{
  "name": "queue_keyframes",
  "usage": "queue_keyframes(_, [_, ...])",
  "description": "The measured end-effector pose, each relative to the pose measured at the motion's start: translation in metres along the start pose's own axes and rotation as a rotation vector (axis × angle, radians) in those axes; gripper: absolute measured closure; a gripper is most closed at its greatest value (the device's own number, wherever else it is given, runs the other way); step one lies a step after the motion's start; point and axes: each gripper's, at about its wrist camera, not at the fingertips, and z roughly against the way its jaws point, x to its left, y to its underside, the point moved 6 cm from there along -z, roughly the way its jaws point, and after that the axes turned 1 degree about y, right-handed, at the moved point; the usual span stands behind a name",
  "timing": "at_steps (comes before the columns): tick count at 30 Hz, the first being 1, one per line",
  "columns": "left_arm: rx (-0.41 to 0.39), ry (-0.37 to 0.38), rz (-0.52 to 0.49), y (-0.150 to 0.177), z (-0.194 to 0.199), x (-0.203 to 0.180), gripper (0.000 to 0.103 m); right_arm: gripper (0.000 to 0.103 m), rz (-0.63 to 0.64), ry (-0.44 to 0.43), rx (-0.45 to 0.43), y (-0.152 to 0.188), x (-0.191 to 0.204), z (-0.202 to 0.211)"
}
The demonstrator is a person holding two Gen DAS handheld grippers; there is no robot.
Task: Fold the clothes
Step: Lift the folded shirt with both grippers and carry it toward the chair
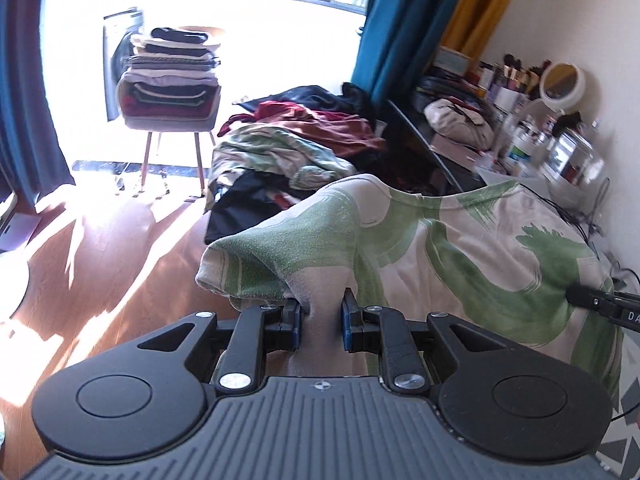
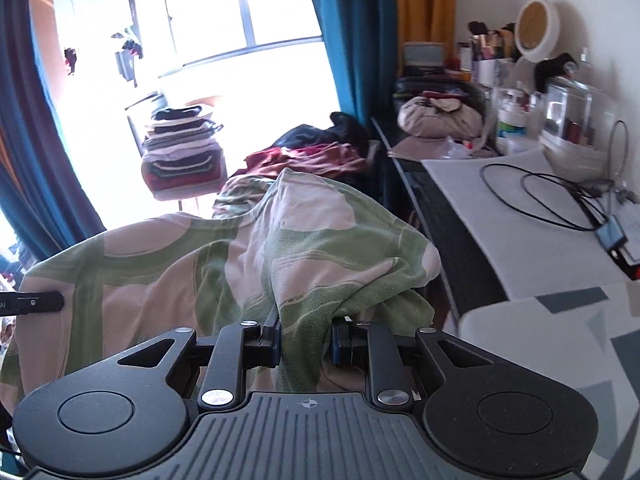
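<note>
Green-patterned shirt (image 1: 460,248) held aloft, left gripper (image 1: 320,318) and right gripper (image 2: 306,334) each clamping fabric

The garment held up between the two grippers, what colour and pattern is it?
The garment is pale cream-pink with broad green brush-stroke swirls, clearest in the left wrist view.

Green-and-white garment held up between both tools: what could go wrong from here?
1. The left tool pinches only a narrow bunch of the green-and-white garment; it might slip free.
2. The right tool grips bunched layers, so the fold may come out uneven.
3. Hanging fabric could snag the cables on the white tabletop.
</note>
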Motion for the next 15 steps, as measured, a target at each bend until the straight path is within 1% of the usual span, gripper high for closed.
queue_keyframes(7, [-0.05, -0.113, 0.038, -0.034, 0.009, 0.099, 0.084, 0.084, 0.085, -0.118, 0.011, -0.031, 0.112, -0.064])
queue_keyframes(10, [-0.052, -0.156, 0.068, -0.043, 0.009, 0.132, 0.084, 0.084, 0.102, -0.154, 0.017, -0.04, 0.143, -0.089])
queue_keyframes(15, [-0.027, -0.198, 0.113, -0.052, -0.005, 0.172, 0.084, 0.084, 0.115, -0.184, 0.062, -0.049, 0.177, -0.13])
